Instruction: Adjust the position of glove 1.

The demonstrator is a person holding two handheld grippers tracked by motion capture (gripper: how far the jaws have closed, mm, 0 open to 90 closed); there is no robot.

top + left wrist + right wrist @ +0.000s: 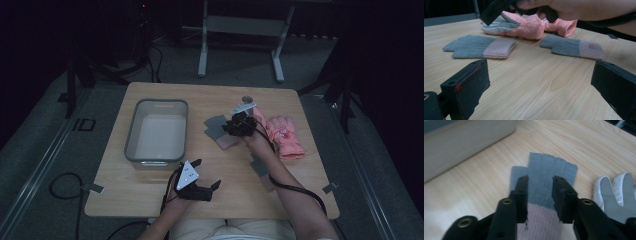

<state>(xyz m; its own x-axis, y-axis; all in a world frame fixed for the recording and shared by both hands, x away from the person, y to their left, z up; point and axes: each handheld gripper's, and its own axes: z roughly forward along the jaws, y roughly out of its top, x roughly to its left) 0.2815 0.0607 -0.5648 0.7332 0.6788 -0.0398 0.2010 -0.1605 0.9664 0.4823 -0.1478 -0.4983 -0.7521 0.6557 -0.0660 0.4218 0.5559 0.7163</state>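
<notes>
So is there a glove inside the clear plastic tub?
No. In the high view the clear plastic tub holds nothing, and the grey and pink knit glove lies on the wooden table beside it.

The left gripper [202,176] rests low near the person, its fingers [466,85] spread wide. The right gripper [540,195] points down farther out, arm extended, its fingers narrowed with a gap between.

Bare counter [150,190] lies open from six to nine o'clock, while the clear bin [157,131] blocks ten o'clock and the knit gloves [220,129] and pink gloves [286,136] crowd two o'clock.
</notes>
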